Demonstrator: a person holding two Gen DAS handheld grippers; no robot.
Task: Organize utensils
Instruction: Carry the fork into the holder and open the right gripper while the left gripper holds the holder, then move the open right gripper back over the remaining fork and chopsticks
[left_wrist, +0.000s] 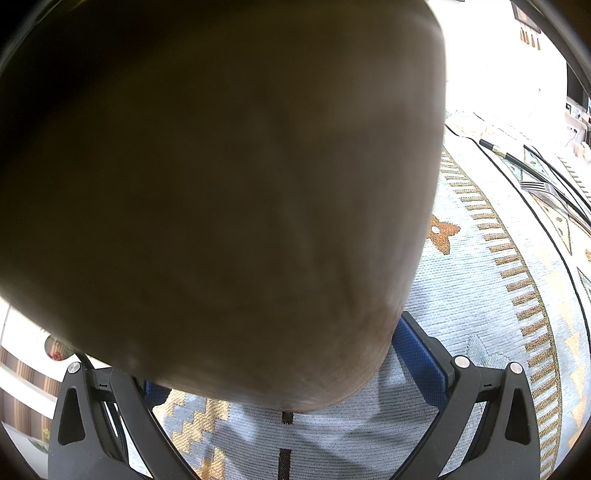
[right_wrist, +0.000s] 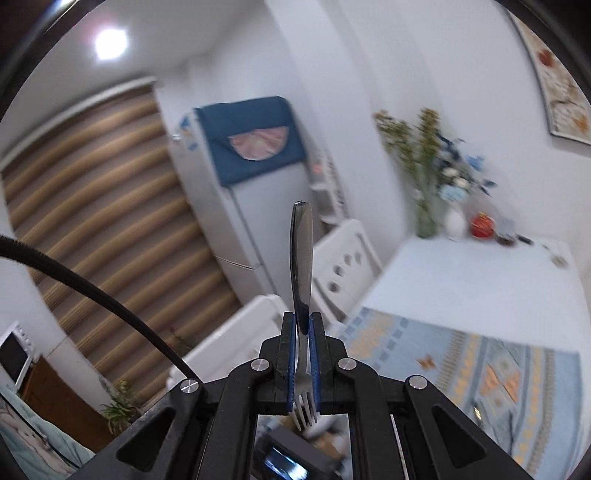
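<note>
Inspector: While the right gripper is raised, report its hold.

Operator: I have its blue pads clenched on a fork. They pinch the neck; the tines point back toward the camera and the handle stands out ahead, clear of the patterned cloth below and to the right of the fork.

Inspector: Risk?

Operator: I judge the narrow, smooth neck could pivot or slip between the pads if I swing fast. Ahead of the fork I see only open air.

Inspector: Left side?

Operator: A big brown rounded object fills the view between the left gripper's spread fingers. Whether the pads press it, I cannot tell. A second fork lies on the cloth, well right of that object, beside cables. Snagging those is my worry.
</note>
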